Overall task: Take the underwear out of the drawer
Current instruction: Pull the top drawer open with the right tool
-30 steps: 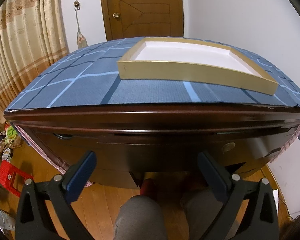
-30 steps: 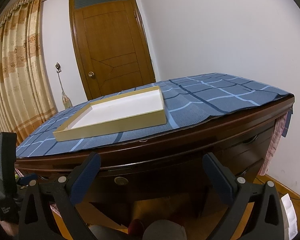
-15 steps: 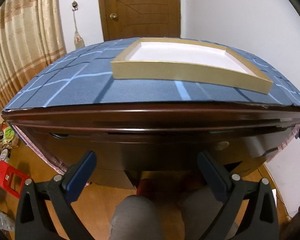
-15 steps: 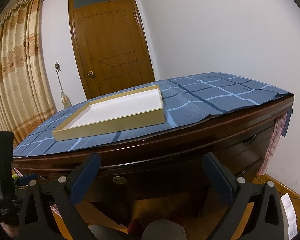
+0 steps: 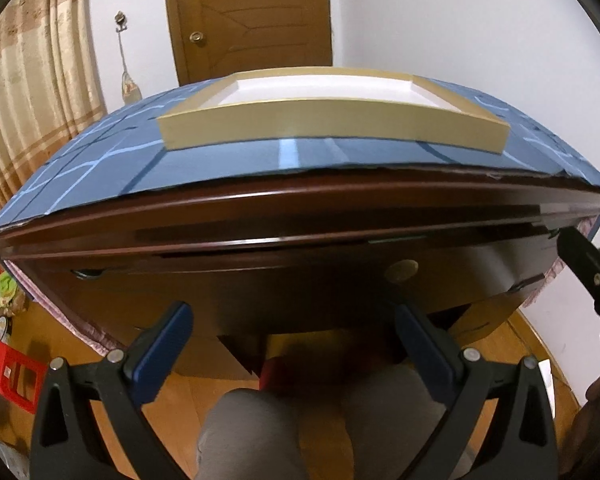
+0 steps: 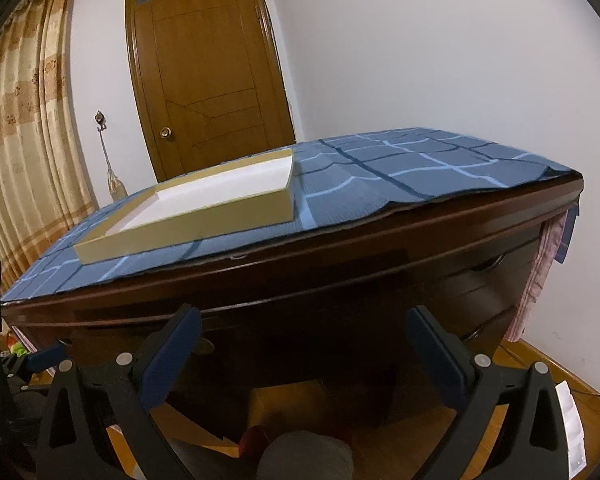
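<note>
- Both our wrist views sit lower and nearer the dark wooden desk (image 5: 300, 216) than a second ago; its front edge now fills the middle of each frame, and the shallow tan tray (image 5: 332, 124) looks flatter from this angle.
- Our left gripper (image 5: 292, 344) has its blue-padded fingers spread wide, holding nothing, at the bottom of the left view.
- Our right gripper (image 6: 300, 344) is likewise spread and empty, low in the right view.
- Across the centre of the left view, just above the left gripper's fingers, runs the closed drawer (image 5: 284, 280), with a round brass fitting (image 5: 400, 270) toward the right.
- In the right view the same drawer front (image 6: 320, 320) lies directly beyond the fingertips.
- We cannot see any underwear; the drawer is shut.
- A blue checked cloth (image 6: 420, 172) covers the desk top, with the tray resting on it.
- Behind, a brown door (image 6: 208, 72) stands in the upper part of the right view.
</note>
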